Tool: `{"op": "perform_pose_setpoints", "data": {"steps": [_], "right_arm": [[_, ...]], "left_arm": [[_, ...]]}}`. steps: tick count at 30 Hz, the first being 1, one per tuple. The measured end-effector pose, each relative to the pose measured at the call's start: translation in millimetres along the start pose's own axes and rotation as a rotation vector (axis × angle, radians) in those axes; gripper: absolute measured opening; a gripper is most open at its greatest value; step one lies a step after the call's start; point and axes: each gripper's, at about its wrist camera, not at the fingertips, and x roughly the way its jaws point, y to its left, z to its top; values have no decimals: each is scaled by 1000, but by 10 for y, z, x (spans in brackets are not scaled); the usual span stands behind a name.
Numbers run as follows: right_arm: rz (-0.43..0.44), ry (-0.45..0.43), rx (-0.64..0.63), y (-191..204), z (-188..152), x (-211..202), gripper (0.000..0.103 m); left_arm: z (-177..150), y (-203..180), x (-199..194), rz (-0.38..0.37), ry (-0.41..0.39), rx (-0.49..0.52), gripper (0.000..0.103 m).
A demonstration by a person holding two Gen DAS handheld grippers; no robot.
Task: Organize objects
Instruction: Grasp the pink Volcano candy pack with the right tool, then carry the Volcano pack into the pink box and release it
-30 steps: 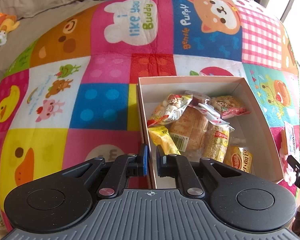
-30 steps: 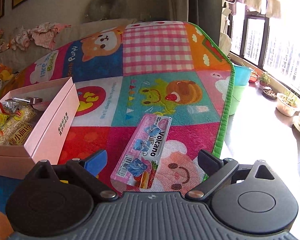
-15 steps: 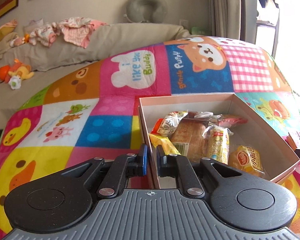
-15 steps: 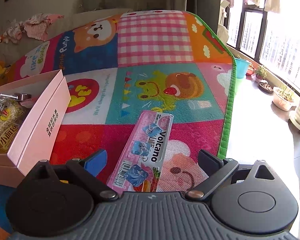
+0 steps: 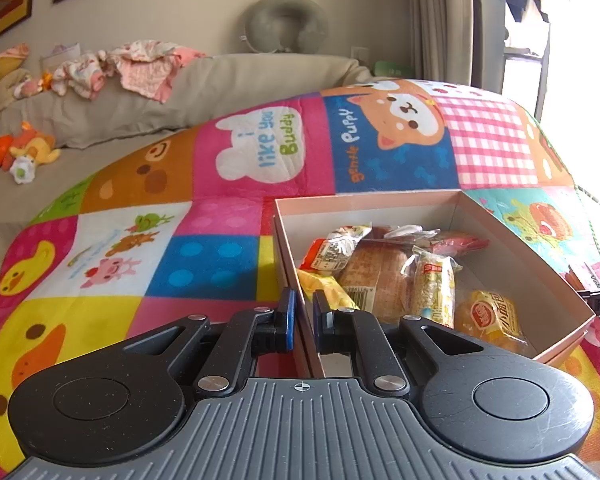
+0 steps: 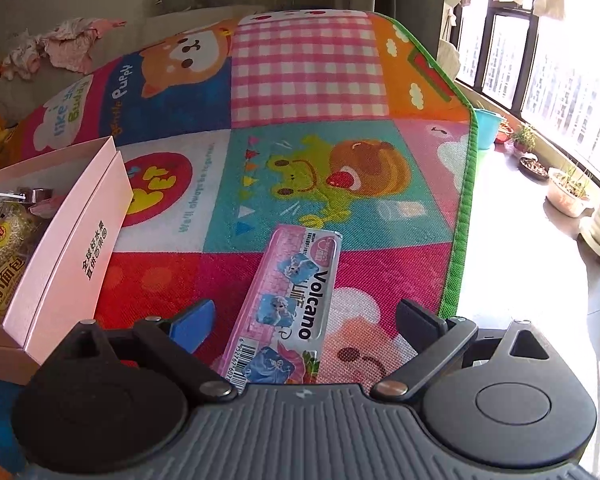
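Note:
An open pink cardboard box [image 5: 364, 197] sits on the patchwork play mat [image 5: 204, 256], with several wrapped snacks and a bread loaf [image 5: 384, 276] inside. My left gripper [image 5: 304, 316] is shut on the box's near left wall, one pad outside and one inside. In the right wrist view the same box [image 6: 72, 248] stands at the left. A pink "Volcano" toothpaste carton [image 6: 296, 292] lies flat on the mat, running away from me between the fingers of my right gripper [image 6: 306, 320]. Those jaws are wide and closing, and neither pad touches the carton.
A beige sofa cushion [image 5: 236, 80] with baby clothes and soft toys [image 5: 24, 152] lies beyond the mat. The mat's green edge [image 6: 460, 220] runs along the right. Past it is bare floor with a blue bucket [image 6: 488, 128] and plant pots [image 6: 568, 196] by the window.
The left view has tipped upward, so the sofa and wall now show; the box wall stays between its jaws. The right gripper has crept closer over the carton, its jaws slightly narrower.

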Motion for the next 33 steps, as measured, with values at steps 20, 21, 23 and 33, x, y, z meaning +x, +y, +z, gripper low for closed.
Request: {"op": "perform_pose_setpoints", "data": {"steps": [20,21,23,33], "right_arm": [[197,118,-24,9,-501,-905,44],[205,113,-19,10,-530,-1000,44],[224,105,-16,32,-573,-1176,44],[308,64,-170,471,-628,-1747,44]], "left_arm": [[66,74,75,-28,24,-40,11],[63,74,73,-29,24,-42,11],[63,76,73,-28,23,-41,11],[50,71,59,-35,20,-41,12]]}}
